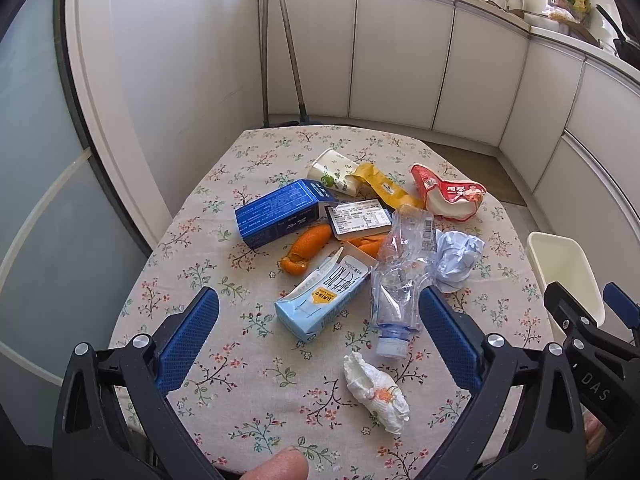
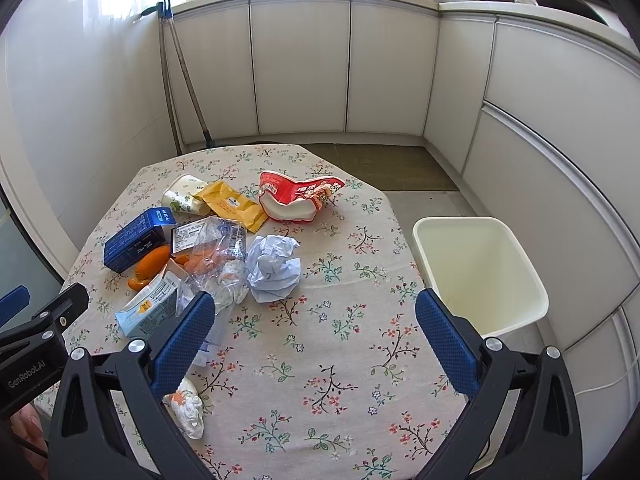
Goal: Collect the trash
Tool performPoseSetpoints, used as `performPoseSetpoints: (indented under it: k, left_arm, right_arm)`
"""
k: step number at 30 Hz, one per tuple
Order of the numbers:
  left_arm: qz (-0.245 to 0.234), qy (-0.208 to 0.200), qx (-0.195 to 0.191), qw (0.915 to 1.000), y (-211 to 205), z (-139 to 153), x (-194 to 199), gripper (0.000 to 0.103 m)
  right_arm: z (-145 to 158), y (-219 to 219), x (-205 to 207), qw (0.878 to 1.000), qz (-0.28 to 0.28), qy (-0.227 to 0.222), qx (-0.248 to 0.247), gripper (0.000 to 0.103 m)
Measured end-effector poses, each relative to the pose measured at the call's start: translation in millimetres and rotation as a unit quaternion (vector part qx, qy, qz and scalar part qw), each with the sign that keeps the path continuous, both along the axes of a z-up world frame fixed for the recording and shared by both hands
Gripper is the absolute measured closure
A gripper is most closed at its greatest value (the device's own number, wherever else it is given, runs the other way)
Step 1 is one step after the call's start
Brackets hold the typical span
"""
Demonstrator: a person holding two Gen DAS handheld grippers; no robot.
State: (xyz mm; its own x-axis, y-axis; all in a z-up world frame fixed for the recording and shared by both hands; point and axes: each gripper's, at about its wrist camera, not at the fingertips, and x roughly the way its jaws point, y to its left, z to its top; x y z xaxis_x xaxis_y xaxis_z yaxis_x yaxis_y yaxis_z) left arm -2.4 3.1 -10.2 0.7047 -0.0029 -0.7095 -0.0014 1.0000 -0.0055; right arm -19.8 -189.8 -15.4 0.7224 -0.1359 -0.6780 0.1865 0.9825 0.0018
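Trash lies scattered on a floral tablecloth (image 1: 248,392). There is a crushed clear bottle (image 1: 400,276), a light blue milk carton (image 1: 320,300), a dark blue box (image 1: 280,214), orange peel (image 1: 306,248), a crumpled paper ball (image 1: 456,258) (image 2: 274,268), a used tissue (image 1: 376,392) (image 2: 186,406), a red snack bag (image 1: 448,198) (image 2: 300,198), a yellow wrapper (image 1: 384,188) and a paper cup (image 1: 334,170). My left gripper (image 1: 318,344) hovers open above the carton and bottle. My right gripper (image 2: 314,344) hovers open over bare cloth, right of the pile. Neither holds anything.
A cream plastic bin (image 2: 480,276) (image 1: 568,272) stands beside the table's right edge. White kitchen cabinets (image 2: 300,64) curve round the back and right, and two broom handles (image 2: 180,76) lean in the far left corner. A fingertip (image 1: 276,466) shows at the bottom of the left wrist view.
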Motion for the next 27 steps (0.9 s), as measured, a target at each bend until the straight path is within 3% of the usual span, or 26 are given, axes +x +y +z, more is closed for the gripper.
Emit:
performPoseSetpoints:
  k: [27]
  left_arm:
    - [0.009,0.016,-0.006,0.9998,2.2,-5.2,5.0,0.007]
  right_arm:
    - [-5.1,-2.0,2.6,1.0,0.001,0.015,0.012,0.005]
